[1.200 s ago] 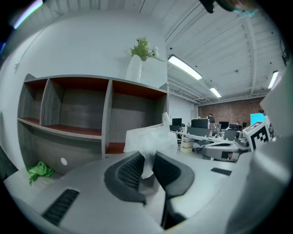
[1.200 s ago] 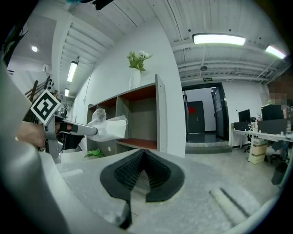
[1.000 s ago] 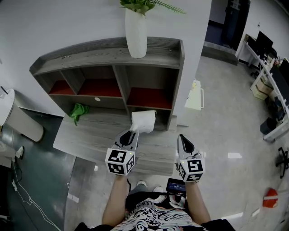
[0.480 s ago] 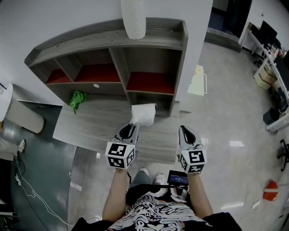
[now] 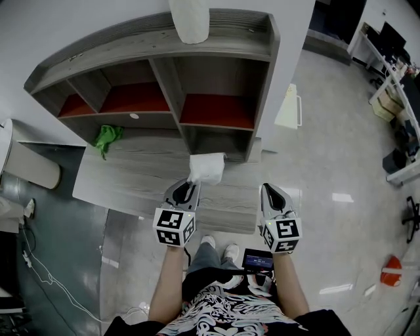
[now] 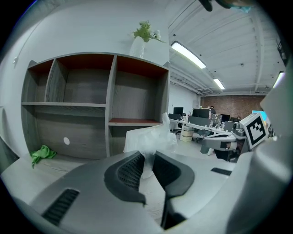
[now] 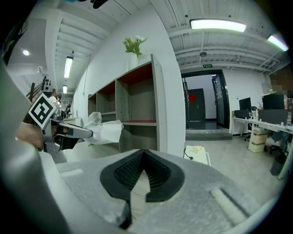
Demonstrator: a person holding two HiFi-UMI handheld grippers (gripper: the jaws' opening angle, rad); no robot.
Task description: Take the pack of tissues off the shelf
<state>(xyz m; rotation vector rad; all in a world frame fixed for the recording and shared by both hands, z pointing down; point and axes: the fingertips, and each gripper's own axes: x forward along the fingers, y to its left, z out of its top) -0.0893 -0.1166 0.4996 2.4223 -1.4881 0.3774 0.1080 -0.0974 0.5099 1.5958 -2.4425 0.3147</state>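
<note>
The white pack of tissues (image 5: 207, 168) hangs above the grey desk (image 5: 131, 180), in front of the shelf unit (image 5: 157, 72). My left gripper (image 5: 188, 186) is shut on the pack's near plastic end; in the left gripper view the pack (image 6: 149, 139) rises from between the dark pads (image 6: 130, 171). My right gripper (image 5: 270, 195) hovers to the right over the desk's edge, jaws shut with nothing between them (image 7: 143, 171). From the right gripper view the pack (image 7: 106, 131) shows at the left, clamped by the other gripper.
A white vase (image 5: 189, 20) stands on top of the shelf unit. A green cloth (image 5: 105, 138) lies on the desk's left, below the red-backed compartments (image 5: 216, 110). A white bin (image 5: 26, 164) is at the far left. Office desks and chairs (image 5: 400, 98) fill the right.
The left gripper has drawn the pack slightly back from the shelf toward me. The view has shifted so the shelf sits higher in the frame. The right gripper has kept its place.
</note>
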